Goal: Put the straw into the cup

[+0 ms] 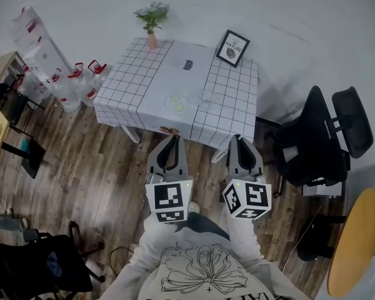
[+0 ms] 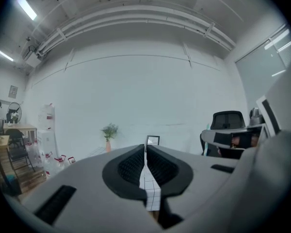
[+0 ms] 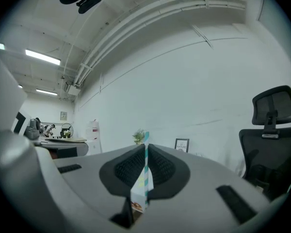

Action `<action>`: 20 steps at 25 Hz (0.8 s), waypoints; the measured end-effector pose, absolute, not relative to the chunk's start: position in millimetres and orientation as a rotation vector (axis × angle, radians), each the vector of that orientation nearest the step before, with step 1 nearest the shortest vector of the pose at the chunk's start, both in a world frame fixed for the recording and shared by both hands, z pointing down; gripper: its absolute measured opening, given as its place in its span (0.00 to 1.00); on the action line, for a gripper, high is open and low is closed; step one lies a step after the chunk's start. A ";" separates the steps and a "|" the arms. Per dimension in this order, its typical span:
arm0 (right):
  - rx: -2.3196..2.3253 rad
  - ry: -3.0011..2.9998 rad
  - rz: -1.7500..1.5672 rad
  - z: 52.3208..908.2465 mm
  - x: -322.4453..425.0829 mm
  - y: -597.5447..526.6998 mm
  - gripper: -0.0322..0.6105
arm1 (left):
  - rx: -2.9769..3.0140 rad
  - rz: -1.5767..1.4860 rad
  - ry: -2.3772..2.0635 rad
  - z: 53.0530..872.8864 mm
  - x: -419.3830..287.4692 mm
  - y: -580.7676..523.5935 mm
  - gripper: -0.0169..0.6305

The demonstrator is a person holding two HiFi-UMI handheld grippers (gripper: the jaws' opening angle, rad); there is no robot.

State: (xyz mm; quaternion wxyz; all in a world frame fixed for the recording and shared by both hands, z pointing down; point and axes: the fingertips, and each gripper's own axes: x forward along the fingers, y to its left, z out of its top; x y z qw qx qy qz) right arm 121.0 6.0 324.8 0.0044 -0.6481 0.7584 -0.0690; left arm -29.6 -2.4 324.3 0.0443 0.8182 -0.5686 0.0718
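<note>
A table with a white grid cloth (image 1: 144, 74) stands ahead of me in the head view. On it, right of centre, is a small clear cup (image 1: 205, 97). My left gripper (image 1: 173, 137) (image 2: 146, 155) is held low in front of my body, short of the table, with its jaws shut on nothing. Beside it, my right gripper (image 1: 239, 137) (image 3: 146, 152) is shut on a teal-and-white striped straw (image 3: 145, 174), which stands upright between the pads in the right gripper view. I cannot make out the straw in the head view.
On the table are a potted plant (image 1: 151, 24), a framed picture (image 1: 232, 47), a small dark card (image 1: 187, 65) and a pale plate (image 1: 177, 102). Water bottles (image 1: 81, 83) stand left of the table, a black office chair (image 1: 319, 142) right, a round yellow table (image 1: 356, 242) lower right.
</note>
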 end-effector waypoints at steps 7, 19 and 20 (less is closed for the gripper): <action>-2.012 2.391 -0.239 332.8 133.5 -41.6 0.07 | 2.473 0.243 -1.747 332.8 -18.1 -46.4 0.05; -2.010 2.383 -0.293 347.3 137.1 -125.0 0.07 | 2.467 0.289 -1.717 348.5 -9.2 -130.7 0.05; -2.013 2.382 -0.293 348.6 137.1 -133.2 0.07 | 2.468 0.289 -1.710 349.7 -8.3 -139.3 0.05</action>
